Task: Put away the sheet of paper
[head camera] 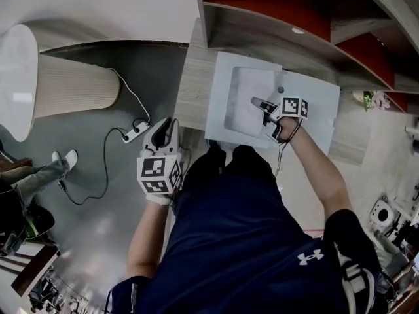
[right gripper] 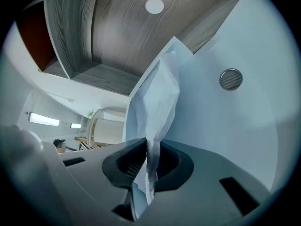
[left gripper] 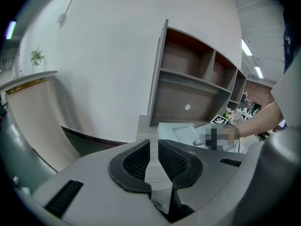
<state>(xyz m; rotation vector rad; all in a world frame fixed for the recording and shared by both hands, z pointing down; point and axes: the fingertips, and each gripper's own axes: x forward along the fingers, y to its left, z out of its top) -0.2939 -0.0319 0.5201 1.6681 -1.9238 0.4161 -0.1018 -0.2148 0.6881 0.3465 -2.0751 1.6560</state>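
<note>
The white sheet of paper (head camera: 241,107) lies curled over a pale flat tray (head camera: 317,106) on the wooden desk (head camera: 194,84). My right gripper (head camera: 257,103) is shut on the sheet's near edge. In the right gripper view the paper (right gripper: 158,95) rises crumpled from between the jaws of the right gripper (right gripper: 150,153), in front of the tray (right gripper: 235,126) and its small round metal stud (right gripper: 231,78). My left gripper (head camera: 165,125) hangs off the desk's left front corner over the floor. In its own view the left gripper (left gripper: 154,149) stands shut with nothing in it.
A wooden shelf unit (head camera: 275,25) with red backs rises behind the tray. A ribbed white rounded counter (head camera: 72,87) stands at the left. A power strip with its cable (head camera: 135,133) lies on the grey floor, and someone's shoe (head camera: 65,158) shows nearby.
</note>
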